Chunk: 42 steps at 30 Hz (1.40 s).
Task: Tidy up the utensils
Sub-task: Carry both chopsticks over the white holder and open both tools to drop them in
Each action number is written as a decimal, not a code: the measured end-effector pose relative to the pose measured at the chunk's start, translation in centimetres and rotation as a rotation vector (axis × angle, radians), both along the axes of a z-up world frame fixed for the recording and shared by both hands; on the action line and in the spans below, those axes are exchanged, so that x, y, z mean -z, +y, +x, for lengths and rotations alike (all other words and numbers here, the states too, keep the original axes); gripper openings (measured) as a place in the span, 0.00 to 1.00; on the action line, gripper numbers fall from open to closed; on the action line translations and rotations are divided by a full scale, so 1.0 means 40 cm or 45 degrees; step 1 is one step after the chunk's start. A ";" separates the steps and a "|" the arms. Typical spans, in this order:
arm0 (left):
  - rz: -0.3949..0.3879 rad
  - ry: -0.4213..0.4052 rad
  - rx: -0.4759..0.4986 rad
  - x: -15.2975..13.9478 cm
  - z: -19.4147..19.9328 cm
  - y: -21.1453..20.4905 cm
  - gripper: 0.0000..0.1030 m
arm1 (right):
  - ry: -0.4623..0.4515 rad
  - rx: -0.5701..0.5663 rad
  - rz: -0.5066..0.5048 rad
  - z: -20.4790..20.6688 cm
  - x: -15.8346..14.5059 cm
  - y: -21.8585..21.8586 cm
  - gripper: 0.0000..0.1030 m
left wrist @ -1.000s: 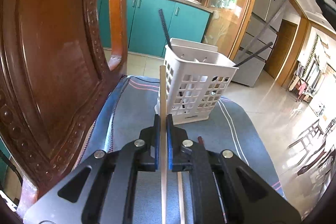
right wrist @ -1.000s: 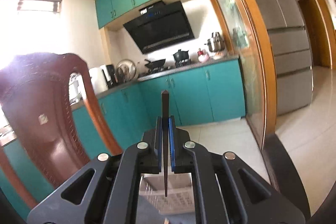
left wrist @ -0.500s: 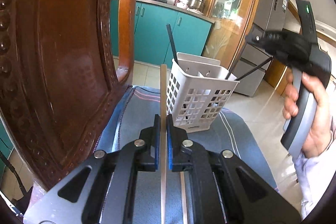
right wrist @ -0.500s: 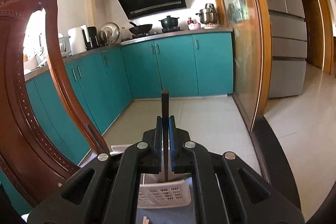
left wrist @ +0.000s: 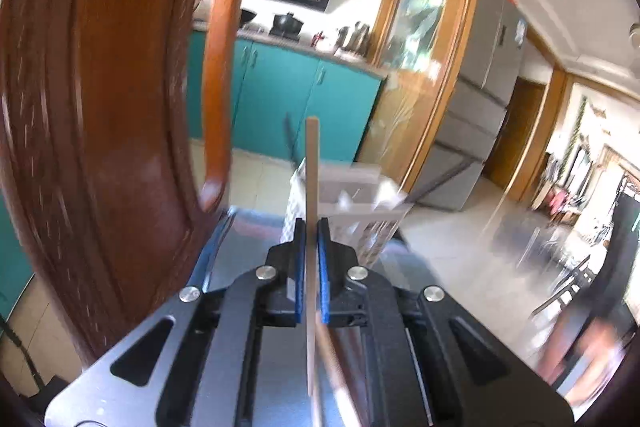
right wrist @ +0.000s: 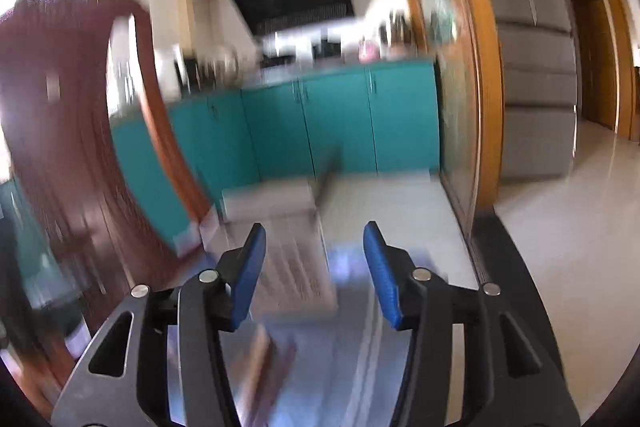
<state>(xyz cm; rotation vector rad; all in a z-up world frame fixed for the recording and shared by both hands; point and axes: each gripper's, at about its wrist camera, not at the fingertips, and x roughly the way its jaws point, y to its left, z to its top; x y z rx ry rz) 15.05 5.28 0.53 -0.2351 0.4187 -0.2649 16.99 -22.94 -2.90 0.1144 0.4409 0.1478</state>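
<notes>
Now the left gripper [left wrist: 311, 239] stays clenched on a pale chopstick [left wrist: 312, 163] standing upright, its tip up, and the white basket [left wrist: 360, 203] sits just beyond, slightly right. The right gripper [right wrist: 315, 255] has just been opening and holds nothing (its dark chopstick [right wrist: 326, 179] leans in the basket ahead).

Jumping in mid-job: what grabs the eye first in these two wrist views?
In the left wrist view, the left claw is shut on a pale wooden chopstick standing upright at centre, with the white slotted utensil basket just behind it. In the right wrist view, the right claw has just been opening and holds nothing, above the blurred basket. A carved dark wooden chair back fills the left side.
</notes>
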 end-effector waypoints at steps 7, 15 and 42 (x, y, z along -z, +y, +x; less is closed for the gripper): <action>-0.067 -0.183 0.010 -0.220 0.060 -0.031 0.06 | 0.357 -0.057 0.033 -0.013 0.208 -0.022 0.49; 0.128 -0.264 -0.182 -0.218 0.239 -0.119 0.07 | 0.413 -0.151 0.046 -0.044 0.233 0.018 0.49; 0.088 0.387 -0.021 0.235 0.127 -0.028 0.45 | 0.732 -0.215 -0.002 0.156 0.346 0.129 0.34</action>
